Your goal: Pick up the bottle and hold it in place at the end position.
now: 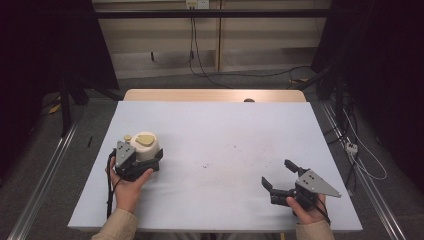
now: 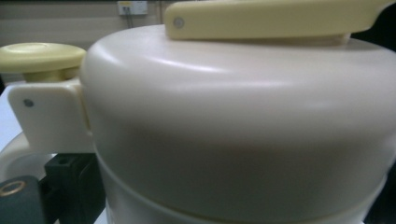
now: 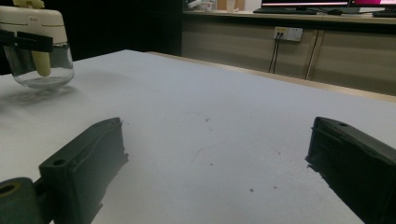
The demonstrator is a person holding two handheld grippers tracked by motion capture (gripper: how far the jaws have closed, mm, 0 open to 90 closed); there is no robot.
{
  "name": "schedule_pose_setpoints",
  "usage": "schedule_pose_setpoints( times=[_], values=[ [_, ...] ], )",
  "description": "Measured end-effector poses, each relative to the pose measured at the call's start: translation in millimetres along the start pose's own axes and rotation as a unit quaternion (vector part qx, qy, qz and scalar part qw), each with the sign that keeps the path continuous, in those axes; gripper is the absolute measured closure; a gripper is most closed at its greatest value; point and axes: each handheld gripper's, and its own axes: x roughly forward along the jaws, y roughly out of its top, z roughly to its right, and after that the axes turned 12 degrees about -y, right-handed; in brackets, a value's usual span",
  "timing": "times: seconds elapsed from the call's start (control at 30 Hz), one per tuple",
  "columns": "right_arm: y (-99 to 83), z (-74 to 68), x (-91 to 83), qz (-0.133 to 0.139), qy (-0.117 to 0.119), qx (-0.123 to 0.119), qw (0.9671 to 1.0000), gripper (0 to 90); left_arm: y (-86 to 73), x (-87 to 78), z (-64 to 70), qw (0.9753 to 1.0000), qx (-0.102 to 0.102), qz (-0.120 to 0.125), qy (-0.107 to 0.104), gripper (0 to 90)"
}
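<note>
Your left hand-held gripper (image 1: 145, 161) is clamped round the cream-lidded jar (image 1: 145, 146) at the desk's (image 1: 225, 130) left front; your right hand-held gripper (image 1: 278, 176) rests wide, holding nothing, well apart at the right front. Likely rigid, slippery and breakable: hold the lid band, not the glass. The right gripper view shows the jar's (image 3: 39, 44) clear glass base; the left gripper view shows lid (image 2: 243, 116) and yellow knob (image 2: 41, 55).

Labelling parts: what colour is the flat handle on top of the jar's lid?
Pale yellow handle on a cream lid, clearest in the left gripper view.
</note>
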Motion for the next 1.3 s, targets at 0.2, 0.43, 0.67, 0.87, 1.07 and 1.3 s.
schedule_pose_setpoints(
  times=[0.2, 0.43, 0.67, 0.87, 1.07, 1.3],
  values=[
    [0.0, 0.1, 0.4, -0.001, 0.000, 0.000, 1.0000, 3.5, 7.1, 8.8, 8.7, 0.9994, 0.004, 0.006, -0.035, 5.1],
    [0.4, -0.2, 0.7, 0.000, 0.001, 0.000, 1.0000, 3.5, 12.2, 20.4, 15.5, 0.9982, 0.016, -0.003, -0.058, 5.2],
    [0.3, -0.6, 1.1, -0.001, 0.002, 0.002, 1.0000, 3.5, 16.0, 29.6, 20.6, 0.9972, 0.018, -0.004, -0.073, 5.2],
    [0.7, -0.9, 1.3, 0.001, 0.003, 0.001, 1.0000, 3.5, 19.0, 37.1, 25.4, 0.9958, 0.022, -0.006, -0.089, 5.2],
    [0.7, -0.5, 1.2, 0.001, 0.002, 0.001, 1.0000, 3.6, 21.7, 44.2, 29.3, 0.9941, 0.029, -0.012, -0.104, 5.2],
    [0.6, -0.1, 1.7, 0.001, 0.003, 0.001, 1.0000, 3.6, 22.6, 52.2, 32.3, 0.9942, 0.023, -0.012, -0.105, 5.2]
  ],
)
